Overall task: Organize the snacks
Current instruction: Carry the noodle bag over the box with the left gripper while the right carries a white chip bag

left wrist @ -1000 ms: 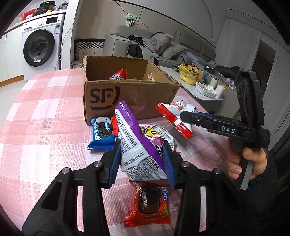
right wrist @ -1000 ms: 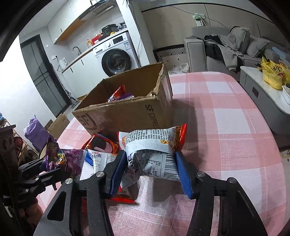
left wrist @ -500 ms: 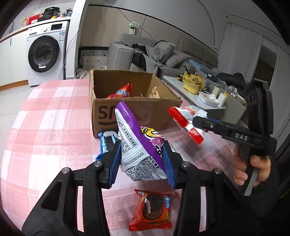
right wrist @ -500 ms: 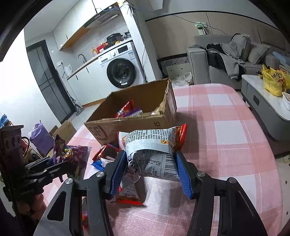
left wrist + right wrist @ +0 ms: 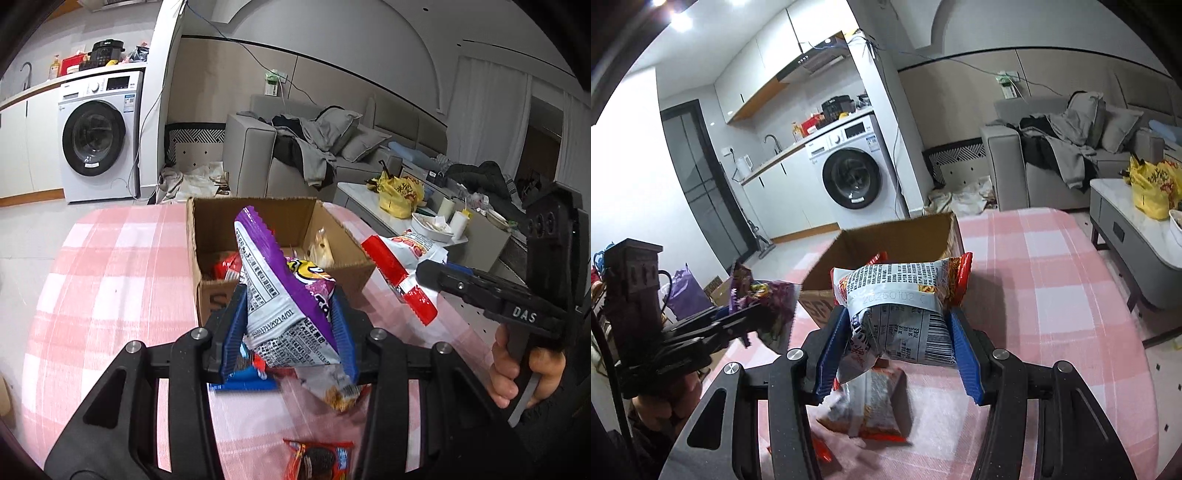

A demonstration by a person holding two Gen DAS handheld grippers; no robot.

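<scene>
Left wrist view: the left claw [image 5: 288,328] clamps a purple snack bag [image 5: 284,291], held raised in front of the open cardboard box [image 5: 258,225] on the pink checked bench [image 5: 110,280]; the right claw [image 5: 897,343] clamps a red-and-white snack bag [image 5: 901,295], held above the bench near the box; 1 blue packet [image 5: 247,380] and 1 red cookie packet [image 5: 317,459] lie on the bench below.

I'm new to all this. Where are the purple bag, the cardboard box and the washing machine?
Purple bag [image 5: 291,291], left wrist view, on its purple front.
Cardboard box [image 5: 216,230], left wrist view, on its inner wall.
Washing machine [image 5: 855,177], right wrist view, on its round door.
</scene>
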